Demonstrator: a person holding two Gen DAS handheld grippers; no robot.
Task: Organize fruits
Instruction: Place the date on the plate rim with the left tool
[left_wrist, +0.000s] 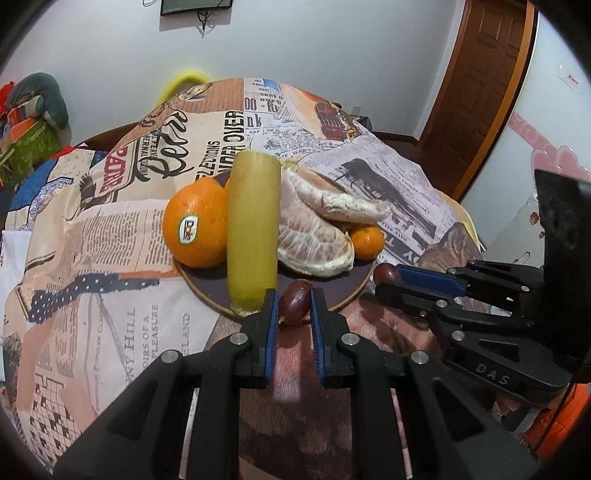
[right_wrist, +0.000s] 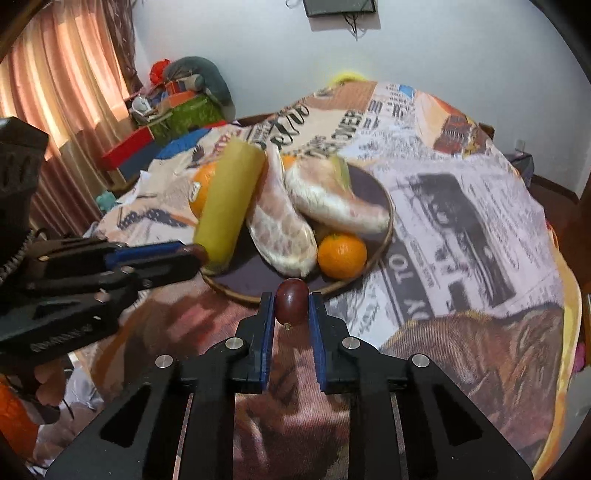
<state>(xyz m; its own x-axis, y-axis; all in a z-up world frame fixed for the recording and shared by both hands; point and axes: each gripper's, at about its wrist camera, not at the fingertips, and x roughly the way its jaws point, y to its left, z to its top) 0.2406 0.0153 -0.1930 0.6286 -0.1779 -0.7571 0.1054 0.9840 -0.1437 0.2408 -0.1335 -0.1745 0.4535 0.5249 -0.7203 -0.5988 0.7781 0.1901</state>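
2 handheld grippers hover over a table covered w/ a newspaper-print cloth (left_wrist: 122, 229). All places are given relative to the round dark plate (left_wrist: 347, 291) at centre.

Left gripper (left_wrist: 293, 301) sits at the plate's near edge, blue pads closed on a dark red grape (left_wrist: 293, 301) pinched between its tips. Right gripper (right_wrist: 291, 304) sits just off the plate's near rim, toward the right side, also clamped on a 2nd red grape (right_wrist: 291, 301), stem end pointing down. Both claws are nearly fully closed, each w/ 1 grape. Neither grape touches the plate.

On the plate: a large orange (left_wrist: 195, 225) w/ a sticker at the left, a yellow-green cylinder-shaped piece (left_wrist: 253, 229) leaning across the middle, approx. upright, 2 peeled pomelo segments (left_wrist: 314, 240) stacked right of it, and a small mandarin (left_wrist: 366, 240) at the right edge, touching the lower segment.

Behind the plate, past the table: white wall, wooden door (left_wrist: 487, 74), curtain (right_wrist: 55, 92), and a pile of bags.
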